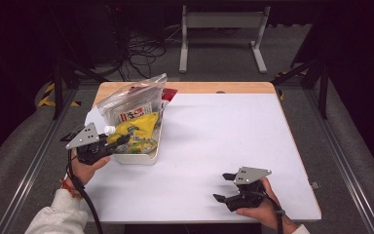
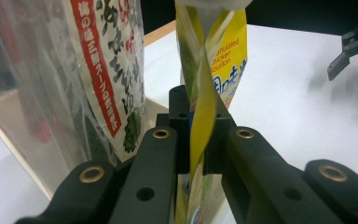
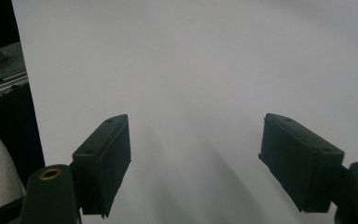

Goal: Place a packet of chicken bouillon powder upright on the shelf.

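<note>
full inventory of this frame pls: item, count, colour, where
yellow pouch: 1, yellow with a white cap, in the tray, pinched by the left gripper
clear bag: 1, see-through, upright in the tray behind the pouch
red-and-white packet: 1, red and white with print, inside the clear bag
tray: 1, white, left part of the table
mat: 1, white, covers most of the table
table: 1, wood edge shows at the far side
frame: 1, grey, on the floor beyond the table
cables: several, black, on the floor
left gripper: 1, black, shut on the pouch
right gripper: 1, black, open above the mat, near right
hands: 2, one on each gripper
</note>
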Demonstrator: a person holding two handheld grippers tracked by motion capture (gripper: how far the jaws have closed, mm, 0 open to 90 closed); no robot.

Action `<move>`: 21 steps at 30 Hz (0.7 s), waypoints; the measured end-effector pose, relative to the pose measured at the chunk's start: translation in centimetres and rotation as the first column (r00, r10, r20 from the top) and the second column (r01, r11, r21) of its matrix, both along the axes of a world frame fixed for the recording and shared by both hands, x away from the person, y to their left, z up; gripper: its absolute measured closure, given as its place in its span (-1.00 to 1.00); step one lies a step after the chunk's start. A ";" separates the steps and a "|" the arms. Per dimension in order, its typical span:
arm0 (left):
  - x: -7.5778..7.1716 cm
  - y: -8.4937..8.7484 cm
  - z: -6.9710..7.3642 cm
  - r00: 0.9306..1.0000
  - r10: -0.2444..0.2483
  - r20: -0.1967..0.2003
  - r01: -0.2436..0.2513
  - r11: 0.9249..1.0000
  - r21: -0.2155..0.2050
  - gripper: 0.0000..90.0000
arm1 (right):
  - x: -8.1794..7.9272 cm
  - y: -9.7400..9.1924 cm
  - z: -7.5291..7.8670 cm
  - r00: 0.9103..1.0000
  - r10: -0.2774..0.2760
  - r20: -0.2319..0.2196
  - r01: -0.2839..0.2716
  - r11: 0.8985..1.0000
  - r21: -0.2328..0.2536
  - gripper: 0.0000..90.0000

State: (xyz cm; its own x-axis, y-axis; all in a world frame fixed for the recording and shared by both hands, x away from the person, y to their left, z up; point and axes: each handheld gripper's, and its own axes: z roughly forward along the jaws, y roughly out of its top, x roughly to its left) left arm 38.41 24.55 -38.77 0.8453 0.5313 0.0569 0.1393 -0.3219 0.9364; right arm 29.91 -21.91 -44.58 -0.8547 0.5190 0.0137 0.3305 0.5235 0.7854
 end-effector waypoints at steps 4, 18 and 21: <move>0.1 0.2 -0.4 1.000 -0.002 -0.017 0.001 1.000 -0.014 0.91 | 0.0 0.0 0.0 1.000 -0.002 0.008 0.002 1.000 -0.002 -0.46; 0.4 1.1 -1.7 0.998 0.035 -0.054 -0.036 0.999 -0.020 0.91 | 0.1 0.2 0.0 1.000 0.006 0.005 -0.006 1.000 -0.009 -0.46; 0.4 1.2 -1.9 0.998 0.036 -0.057 -0.038 0.999 -0.019 0.91 | 0.0 0.2 0.0 1.000 0.008 0.005 -0.008 1.000 -0.010 -0.46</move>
State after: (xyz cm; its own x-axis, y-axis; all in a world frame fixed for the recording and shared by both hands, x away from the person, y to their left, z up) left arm 38.85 25.78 -40.63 0.8266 0.5628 -0.0021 0.2042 -0.2965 0.9330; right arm 29.95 -21.67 -44.62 -0.8588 0.5123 0.0036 0.3220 0.5342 0.7816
